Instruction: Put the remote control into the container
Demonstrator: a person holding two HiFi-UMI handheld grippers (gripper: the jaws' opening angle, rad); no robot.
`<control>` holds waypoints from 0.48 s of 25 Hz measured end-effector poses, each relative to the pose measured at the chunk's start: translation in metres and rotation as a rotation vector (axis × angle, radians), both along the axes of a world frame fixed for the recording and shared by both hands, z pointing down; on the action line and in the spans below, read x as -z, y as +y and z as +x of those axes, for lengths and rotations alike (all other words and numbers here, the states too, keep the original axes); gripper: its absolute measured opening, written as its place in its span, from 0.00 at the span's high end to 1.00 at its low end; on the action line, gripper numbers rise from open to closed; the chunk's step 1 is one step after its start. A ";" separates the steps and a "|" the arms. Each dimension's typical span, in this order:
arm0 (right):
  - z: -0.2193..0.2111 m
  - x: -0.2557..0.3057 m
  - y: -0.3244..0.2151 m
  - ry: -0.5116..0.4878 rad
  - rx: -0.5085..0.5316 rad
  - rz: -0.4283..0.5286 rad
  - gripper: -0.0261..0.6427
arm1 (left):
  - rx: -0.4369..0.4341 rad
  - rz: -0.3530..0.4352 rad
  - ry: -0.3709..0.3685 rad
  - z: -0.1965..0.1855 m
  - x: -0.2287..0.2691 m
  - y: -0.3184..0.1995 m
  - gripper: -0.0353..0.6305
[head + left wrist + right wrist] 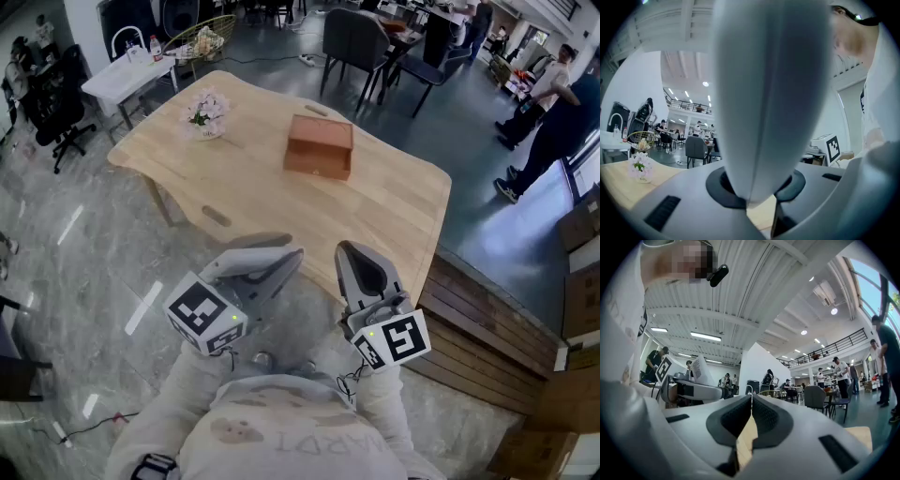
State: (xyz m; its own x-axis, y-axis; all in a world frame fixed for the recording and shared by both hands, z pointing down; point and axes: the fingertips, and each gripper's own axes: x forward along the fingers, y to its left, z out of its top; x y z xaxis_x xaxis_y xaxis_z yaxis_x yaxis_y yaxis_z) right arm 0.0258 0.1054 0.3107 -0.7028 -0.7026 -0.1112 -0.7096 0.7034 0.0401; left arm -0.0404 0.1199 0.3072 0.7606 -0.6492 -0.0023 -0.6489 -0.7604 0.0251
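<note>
From the head view, a brown box-shaped container [319,147] sits on the pale wooden tabletop [394,202], at 12 o'clock from the left gripper [284,262] and right gripper [354,255]. In the left gripper view, the jaws clamp a smooth, pale grey remote control [768,93], its long axis running from 6 to 12 o'clock. In the right gripper view, the jaws are closed together with nothing held.

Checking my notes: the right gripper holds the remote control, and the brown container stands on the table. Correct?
No: the left gripper holds the remote control, as the left gripper view shows. The brown container does stand on the table.
</note>
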 end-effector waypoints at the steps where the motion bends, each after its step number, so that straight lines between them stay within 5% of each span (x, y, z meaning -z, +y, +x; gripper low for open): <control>1: 0.000 0.001 0.000 0.000 -0.001 -0.001 0.94 | 0.000 0.000 -0.002 0.000 0.001 0.001 0.79; 12: 0.000 -0.004 0.005 0.009 -0.006 -0.010 0.94 | -0.004 -0.002 0.001 0.000 -0.002 0.006 0.79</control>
